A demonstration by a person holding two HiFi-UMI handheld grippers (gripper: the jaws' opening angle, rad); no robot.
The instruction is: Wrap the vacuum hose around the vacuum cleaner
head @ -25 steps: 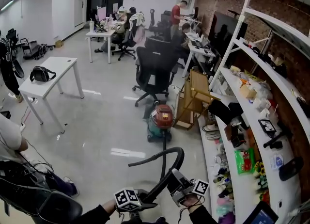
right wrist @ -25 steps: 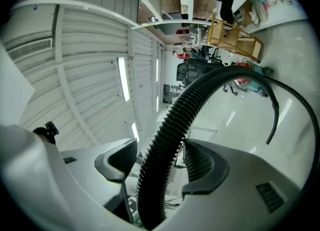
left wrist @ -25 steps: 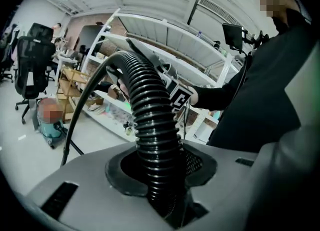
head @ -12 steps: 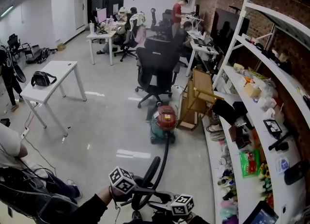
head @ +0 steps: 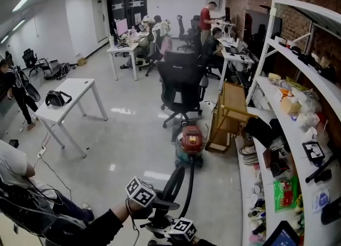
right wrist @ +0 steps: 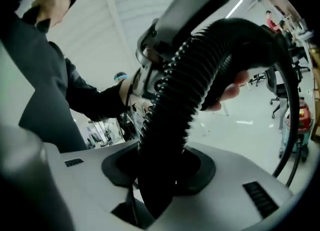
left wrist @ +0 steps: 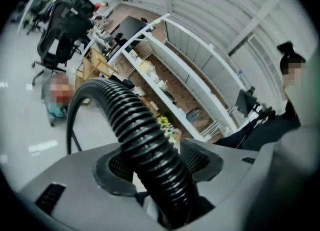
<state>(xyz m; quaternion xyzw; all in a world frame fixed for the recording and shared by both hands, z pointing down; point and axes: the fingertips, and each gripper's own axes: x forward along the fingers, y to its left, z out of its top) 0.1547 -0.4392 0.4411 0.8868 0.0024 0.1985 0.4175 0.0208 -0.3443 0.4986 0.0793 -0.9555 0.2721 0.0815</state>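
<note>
My left hand-held gripper (left wrist: 157,167) has just been opening its jaws. The black ribbed plastic vacuum hose (left wrist: 131,120) lies loosely between them, with a thin gap beside one pad. My right hand-held gripper (right wrist: 160,172) has just been closing and is clamped on the same hose, which fills the space between its pads. I judge the right to be my anchor and the left my slider, so the left should only re-grip once it has run further along the ribs. From my hands the hose arches up toward one o'clock, then trails off to the red-lidded, teal-bodied canister vacuum cleaner (head: 191,142). That stands at twelve o'clock on the glossy grey floor (head: 122,133), well apart from me. No coil is round it yet, I reckon. To do this well I should step closer while gathering slack hand over hand. I should keep the bends wide so nothing kinks, and lay the turns snugly round the body.
</note>
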